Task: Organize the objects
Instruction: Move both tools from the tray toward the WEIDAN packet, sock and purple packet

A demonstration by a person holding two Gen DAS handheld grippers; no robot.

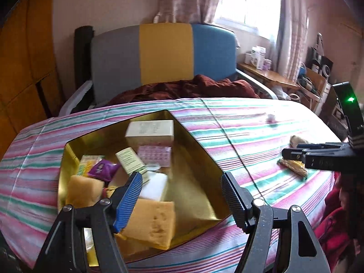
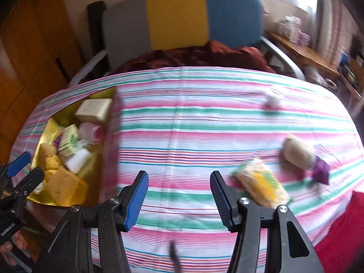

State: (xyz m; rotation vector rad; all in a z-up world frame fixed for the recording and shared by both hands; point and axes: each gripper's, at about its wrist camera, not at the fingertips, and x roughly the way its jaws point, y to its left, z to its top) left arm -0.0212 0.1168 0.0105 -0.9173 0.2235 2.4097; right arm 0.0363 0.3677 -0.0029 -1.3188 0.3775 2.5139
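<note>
A gold box (image 1: 195, 195) on the striped table holds yellow sponges (image 1: 150, 223), white cartons (image 1: 150, 129), a purple sachet (image 1: 102, 168) and other packets; it also shows in the right wrist view (image 2: 43, 136). My left gripper (image 1: 182, 198) is open and empty, hovering over the box. My right gripper (image 2: 179, 195) is open and empty above the striped cloth; it also shows in the left wrist view (image 1: 293, 154). Just right of it lies a yellow-green packet (image 2: 261, 184). Beyond are a beige knitted item (image 2: 298, 150), a purple sachet (image 2: 320, 170) and a small white object (image 2: 273, 100).
The table wears a pink, green and white striped cloth (image 2: 193, 118). A chair with a grey, yellow and blue back (image 1: 163, 54) holds a dark red cloth (image 1: 186, 88) behind the table. A wooden side table with boxes (image 1: 266, 70) stands at the right.
</note>
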